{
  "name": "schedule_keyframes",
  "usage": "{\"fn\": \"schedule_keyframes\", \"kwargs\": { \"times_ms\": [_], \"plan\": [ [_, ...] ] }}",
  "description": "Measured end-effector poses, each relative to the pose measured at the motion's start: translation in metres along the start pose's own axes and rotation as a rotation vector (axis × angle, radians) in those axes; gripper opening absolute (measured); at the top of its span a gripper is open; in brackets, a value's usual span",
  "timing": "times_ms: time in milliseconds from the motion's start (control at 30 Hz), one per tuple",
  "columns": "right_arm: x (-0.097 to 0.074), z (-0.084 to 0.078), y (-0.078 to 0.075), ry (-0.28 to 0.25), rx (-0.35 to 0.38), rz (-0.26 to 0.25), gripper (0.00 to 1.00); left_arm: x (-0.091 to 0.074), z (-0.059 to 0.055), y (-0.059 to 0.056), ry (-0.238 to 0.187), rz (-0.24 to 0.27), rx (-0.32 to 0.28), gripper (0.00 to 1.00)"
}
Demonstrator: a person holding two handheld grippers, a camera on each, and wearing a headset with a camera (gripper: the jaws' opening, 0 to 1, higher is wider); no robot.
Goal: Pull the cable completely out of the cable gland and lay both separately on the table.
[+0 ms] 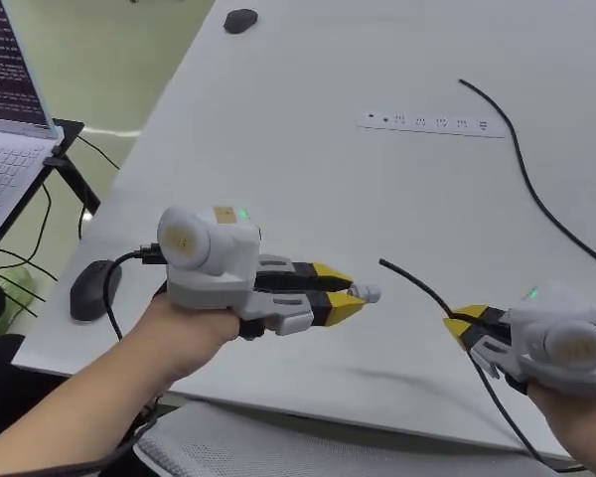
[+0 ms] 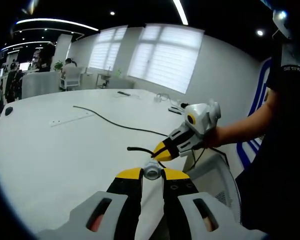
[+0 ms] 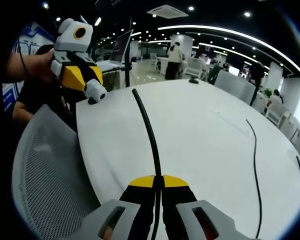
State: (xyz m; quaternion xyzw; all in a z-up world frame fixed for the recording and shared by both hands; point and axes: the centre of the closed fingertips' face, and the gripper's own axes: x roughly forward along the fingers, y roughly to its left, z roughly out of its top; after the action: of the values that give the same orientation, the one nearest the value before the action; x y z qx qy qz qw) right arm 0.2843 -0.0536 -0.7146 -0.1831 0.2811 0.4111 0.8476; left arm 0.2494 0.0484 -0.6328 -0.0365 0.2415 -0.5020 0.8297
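The left gripper (image 1: 353, 295) is closed on a small grey cylindrical cable gland (image 1: 370, 294). The gland is pinched between the yellow jaw tips and held in the air above the near edge of the white table (image 1: 328, 179). The right gripper (image 1: 455, 323) is clamped tight on a thin black cable (image 1: 417, 283), which runs lengthwise between its jaws. The cable's free end projects up and toward the left gripper. It stands clear of the gland, with an open gap between the two. Neither item rests on the table. The cable's other length hangs down past the table edge behind the right gripper. A flat white power strip (image 1: 432, 123) lies farther back on the table, well apart from both grippers.
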Motion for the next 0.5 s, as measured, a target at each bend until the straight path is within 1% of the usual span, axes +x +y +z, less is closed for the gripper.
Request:
{"fn": "schedule_keyframes", "kwargs": {
  "times_ms": [133,233,300,367,433,500],
  "plan": [
    [0.000,0.012,-0.004,-0.003,-0.005,-0.013,0.00,-0.002,-0.005,0.005,-0.010,-0.002,0.002,0.15],
    [0.001,0.019,-0.009,-0.012,0.005,-0.035,0.00,-0.003,-0.009,0.008,-0.011,-0.006,-0.002,0.15],
    [0.003,0.026,-0.011,-0.010,0.023,-0.048,0.00,-0.004,-0.012,0.010,-0.013,-0.006,-0.003,0.15],
    [0.006,0.030,-0.012,0.000,0.029,-0.055,0.00,-0.005,-0.015,0.013,-0.004,-0.002,-0.007,0.15],
    [0.009,0.036,-0.012,0.006,0.029,-0.065,0.00,-0.007,-0.015,0.014,0.003,-0.001,-0.004,0.15],
    [0.011,0.041,-0.012,0.011,0.027,-0.071,0.00,-0.009,-0.015,0.016,-0.001,-0.006,0.002,0.15]
  ]
}}
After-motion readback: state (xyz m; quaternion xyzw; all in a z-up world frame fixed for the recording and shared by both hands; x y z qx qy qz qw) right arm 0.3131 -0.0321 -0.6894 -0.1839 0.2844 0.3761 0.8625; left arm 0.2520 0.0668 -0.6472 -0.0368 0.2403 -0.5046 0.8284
